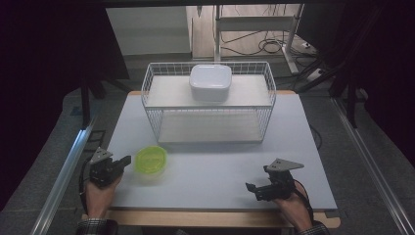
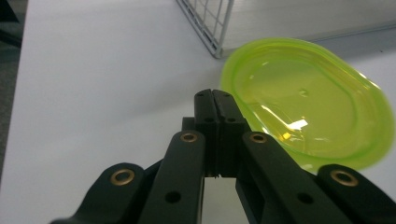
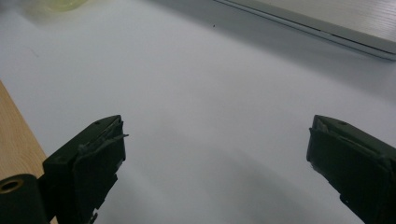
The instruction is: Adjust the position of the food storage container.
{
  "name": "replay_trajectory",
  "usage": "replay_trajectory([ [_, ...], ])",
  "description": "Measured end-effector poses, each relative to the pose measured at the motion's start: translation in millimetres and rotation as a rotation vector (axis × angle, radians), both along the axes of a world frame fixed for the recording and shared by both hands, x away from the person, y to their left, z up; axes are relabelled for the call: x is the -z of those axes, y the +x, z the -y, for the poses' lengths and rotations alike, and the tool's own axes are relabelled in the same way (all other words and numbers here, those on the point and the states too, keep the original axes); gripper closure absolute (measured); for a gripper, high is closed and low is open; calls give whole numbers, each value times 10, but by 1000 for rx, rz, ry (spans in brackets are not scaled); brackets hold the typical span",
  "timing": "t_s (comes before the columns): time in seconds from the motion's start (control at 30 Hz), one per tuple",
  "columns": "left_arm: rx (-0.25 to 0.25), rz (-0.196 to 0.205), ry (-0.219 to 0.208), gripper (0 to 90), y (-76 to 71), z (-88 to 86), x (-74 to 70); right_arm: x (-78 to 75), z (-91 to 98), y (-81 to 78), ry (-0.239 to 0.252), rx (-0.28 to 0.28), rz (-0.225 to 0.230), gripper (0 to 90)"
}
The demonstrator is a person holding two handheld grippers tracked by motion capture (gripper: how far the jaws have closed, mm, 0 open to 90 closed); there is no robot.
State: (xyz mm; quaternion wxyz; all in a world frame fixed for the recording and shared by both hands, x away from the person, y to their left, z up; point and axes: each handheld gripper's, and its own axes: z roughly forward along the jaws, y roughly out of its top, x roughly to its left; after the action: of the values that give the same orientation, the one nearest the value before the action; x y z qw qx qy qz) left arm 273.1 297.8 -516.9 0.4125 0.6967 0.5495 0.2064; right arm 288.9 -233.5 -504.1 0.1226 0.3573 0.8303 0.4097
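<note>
Left gripper [image 2: 215, 95] jaws pressed together, nothing between, tips just beside green lid [image 2: 308, 105] on table near wire basket [image 1: 209, 100] corner; likely lining up nudge. Right gripper [image 3: 217, 140] wide, idle, well apart.

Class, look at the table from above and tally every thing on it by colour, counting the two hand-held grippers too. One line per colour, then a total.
White: 2, the wire basket and the lidded container on its upper shelf.
Green: 1, the translucent lid.
Black: 2, the left gripper, jaws shut on nothing, and the right gripper, jaws open.
Total: 5
</note>
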Motion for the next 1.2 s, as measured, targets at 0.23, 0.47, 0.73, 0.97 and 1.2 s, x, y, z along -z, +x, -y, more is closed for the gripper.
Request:
replay_trajectory([
  [0.23,-6,-79,8,900,181,-30,176,4,-5,3,-3,-2,-2,49],
  [0.47,43,-111,-10,900,236,67,242,8,-7,4,-7,-4,-4,52],
  [0.73,85,-117,-46,900,283,164,255,13,-10,8,-14,-5,-7,54],
  [0.97,131,-112,-36,900,309,332,242,16,-30,12,-19,-6,-5,54],
  [1.2,195,-103,-18,900,328,592,217,17,-39,15,-22,-8,-3,55],
])
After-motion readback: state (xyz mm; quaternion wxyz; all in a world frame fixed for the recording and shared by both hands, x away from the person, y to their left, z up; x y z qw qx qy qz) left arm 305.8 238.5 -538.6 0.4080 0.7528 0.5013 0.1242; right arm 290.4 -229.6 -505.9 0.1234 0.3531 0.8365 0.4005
